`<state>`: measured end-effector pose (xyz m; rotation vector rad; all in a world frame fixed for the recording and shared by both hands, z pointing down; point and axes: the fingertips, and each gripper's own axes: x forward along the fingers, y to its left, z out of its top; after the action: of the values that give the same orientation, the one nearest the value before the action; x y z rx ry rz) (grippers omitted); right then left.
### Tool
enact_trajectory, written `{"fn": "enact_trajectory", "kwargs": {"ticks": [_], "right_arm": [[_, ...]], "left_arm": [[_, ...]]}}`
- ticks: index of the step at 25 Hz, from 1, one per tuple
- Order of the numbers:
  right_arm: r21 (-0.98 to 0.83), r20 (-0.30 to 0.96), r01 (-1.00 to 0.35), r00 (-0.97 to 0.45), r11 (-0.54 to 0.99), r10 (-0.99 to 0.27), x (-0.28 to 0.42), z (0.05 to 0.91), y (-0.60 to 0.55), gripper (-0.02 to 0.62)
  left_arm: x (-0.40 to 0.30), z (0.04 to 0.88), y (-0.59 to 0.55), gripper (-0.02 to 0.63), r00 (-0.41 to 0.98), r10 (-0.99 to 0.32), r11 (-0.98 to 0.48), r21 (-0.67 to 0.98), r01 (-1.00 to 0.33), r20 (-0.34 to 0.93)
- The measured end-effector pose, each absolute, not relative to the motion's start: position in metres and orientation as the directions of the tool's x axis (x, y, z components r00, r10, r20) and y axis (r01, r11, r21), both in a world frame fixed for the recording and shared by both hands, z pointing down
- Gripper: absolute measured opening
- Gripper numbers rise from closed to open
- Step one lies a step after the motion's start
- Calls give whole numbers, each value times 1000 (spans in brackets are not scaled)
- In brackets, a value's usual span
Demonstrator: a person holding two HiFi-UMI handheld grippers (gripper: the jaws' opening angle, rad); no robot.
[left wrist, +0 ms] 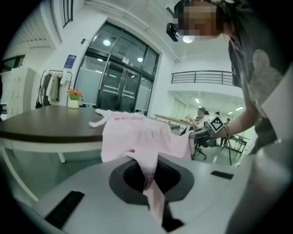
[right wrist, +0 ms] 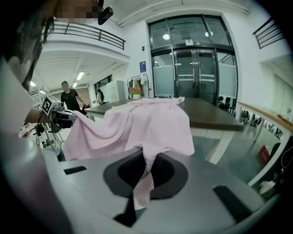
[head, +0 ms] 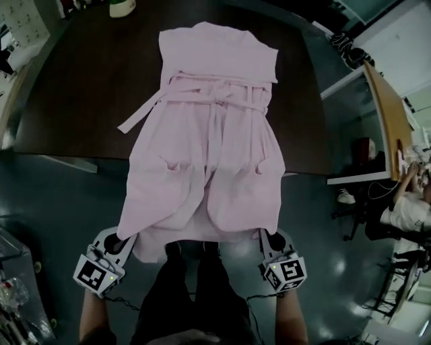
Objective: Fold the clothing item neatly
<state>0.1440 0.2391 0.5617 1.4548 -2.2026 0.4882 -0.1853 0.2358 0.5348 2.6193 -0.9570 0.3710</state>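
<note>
A pink robe [head: 209, 135] with a tied belt lies lengthwise on the dark table [head: 81, 94], its lower half hanging over the near edge. My left gripper [head: 122, 242] is shut on the hem's left corner, and pink cloth [left wrist: 149, 176] is pinched between its jaws in the left gripper view. At the hem's right corner my right gripper [head: 268, 240] is shut on the cloth [right wrist: 147, 176] as well. Both grippers are below the table's edge, close to the person's legs [head: 192, 283].
A small pot [head: 122, 7] stands at the table's far edge. A wooden desk [head: 390, 111] and a seated person [head: 404, 202] are at the right. Glass doors [right wrist: 192, 68] stand beyond the table. Teal floor [head: 54, 202] surrounds the table.
</note>
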Motion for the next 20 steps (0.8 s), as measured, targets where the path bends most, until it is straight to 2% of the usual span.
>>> {"fn": "enact_trajectory", "kwargs": {"ticks": [4, 9, 13, 17, 20], "right_arm": [[2, 455, -897, -392, 442, -800, 134, 458, 219, 2], [47, 298, -880, -440, 473, -847, 138, 363, 173, 2], [83, 221, -874, -453, 480, -864, 159, 329, 118, 2], [125, 159, -848, -495, 515, -854, 180, 294, 51, 2], [87, 124, -827, -544, 555, -830, 190, 269, -11, 2]], "left_arm": [[-181, 442, 216, 17, 794, -562, -773, 193, -604, 234], [-182, 356, 155, 17, 781, -612, -769, 134, -625, 125], [-169, 317, 83, 16, 753, -652, -753, 41, -657, 90], [-162, 277, 9, 16, 692, -720, -692, 20, -721, 47], [-171, 245, -49, 16, 632, -774, -632, 8, -775, 25]]}}
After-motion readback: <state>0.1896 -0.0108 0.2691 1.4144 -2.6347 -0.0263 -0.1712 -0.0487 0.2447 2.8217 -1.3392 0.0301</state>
